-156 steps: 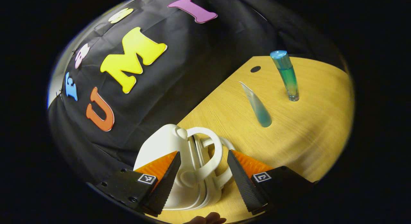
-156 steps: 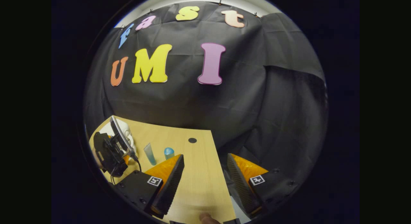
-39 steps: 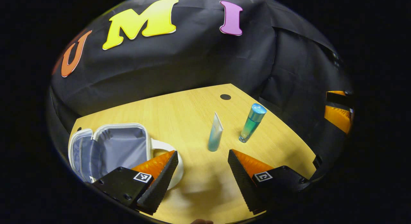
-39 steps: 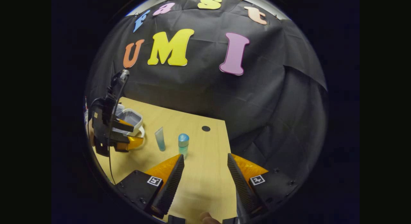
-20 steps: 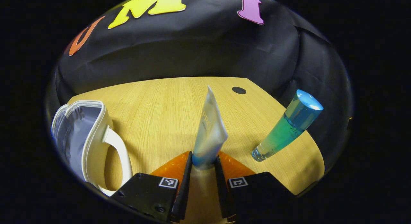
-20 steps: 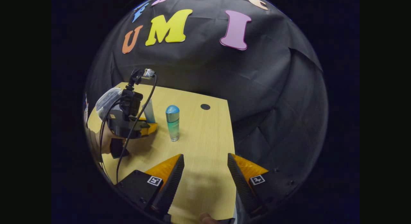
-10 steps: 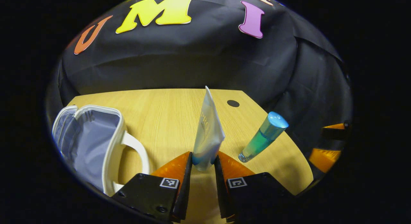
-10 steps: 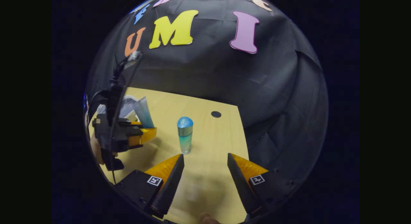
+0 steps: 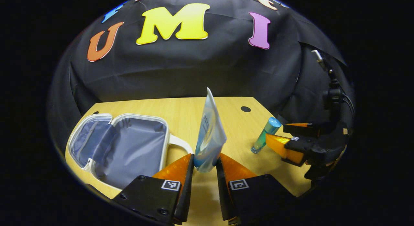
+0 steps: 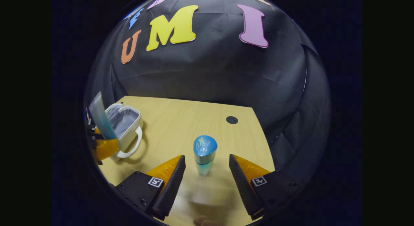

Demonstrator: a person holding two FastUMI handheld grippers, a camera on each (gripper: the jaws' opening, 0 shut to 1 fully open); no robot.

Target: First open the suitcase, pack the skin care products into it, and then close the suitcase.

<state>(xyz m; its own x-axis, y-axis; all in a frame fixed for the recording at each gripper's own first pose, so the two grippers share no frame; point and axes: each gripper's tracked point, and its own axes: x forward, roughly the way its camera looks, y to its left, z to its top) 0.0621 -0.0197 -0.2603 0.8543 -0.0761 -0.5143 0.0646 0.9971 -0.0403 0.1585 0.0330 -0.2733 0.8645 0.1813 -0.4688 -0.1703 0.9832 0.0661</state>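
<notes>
The translucent blue-white squeeze tube (image 9: 209, 135) is now off the desk, clamped near its cap end between the jaws of the left gripper (image 9: 205, 174) and standing upright, crimped end up; half a second ago it was held lower, so the lift has continued and the tube has drifted toward the small white hard-shell suitcase (image 9: 123, 147). That suitcase lies open just to the left of the tube, its grey lining exposed and nothing visible inside, so opening is done and the first product looks ready to go in. The tall teal bottle with the blue cap (image 10: 203, 153) stands on the light wooden desk (image 10: 174, 122), apart from the case. The right gripper (image 10: 204, 174) has moved in since half a second ago: its jaws are spread wide with the bottle now between them, not yet touching it as far as I can tell. In the left gripper view that gripper sits just beside the bottle, where earlier it was at the edge
</notes>
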